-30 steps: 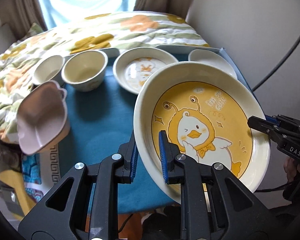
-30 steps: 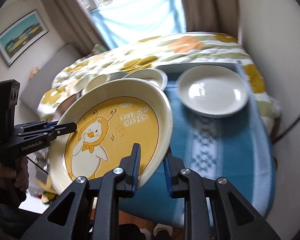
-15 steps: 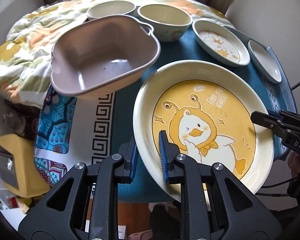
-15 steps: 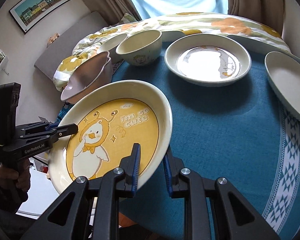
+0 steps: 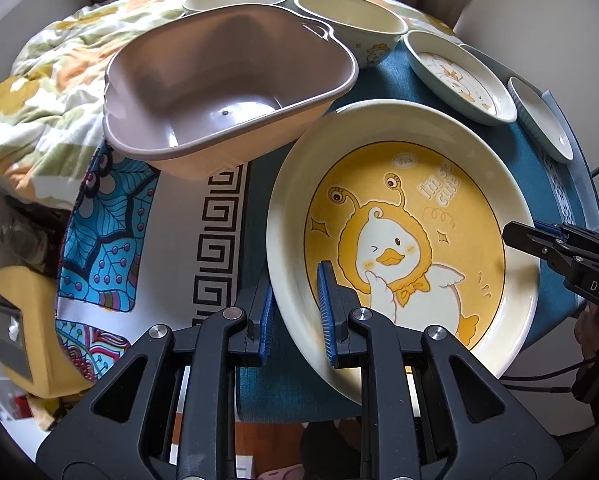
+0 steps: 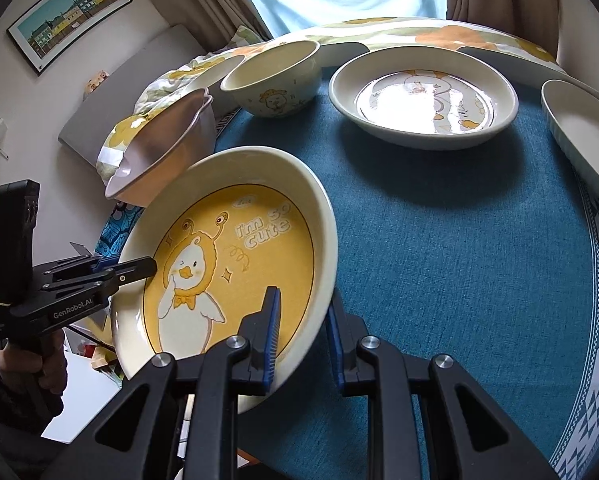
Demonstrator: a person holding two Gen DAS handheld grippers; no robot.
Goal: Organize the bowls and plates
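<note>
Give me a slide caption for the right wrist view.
Both grippers clamp opposite rims of the yellow duck plate, tilted over the blue tablecloth near other dishes.

Yellow duck plate (image 5: 427, 216) tilted, off teal cloth, rim clamped at two opposite sides. Pink handled bowl (image 5: 223, 92) beside it. Cream bowl (image 6: 275, 76), duck-print plate (image 6: 423, 96), plain white dish (image 6: 583, 128) along far edge.

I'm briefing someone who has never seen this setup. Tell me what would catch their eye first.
The big yellow duck plate dominates both views, held tilted above the blue tablecloth with the left gripper and the right gripper clamped on opposite sides of its rim. Just behind it on the left sits a pinkish, lobed bowl. Further back stand a cream bowl and a smaller duck plate.
</note>
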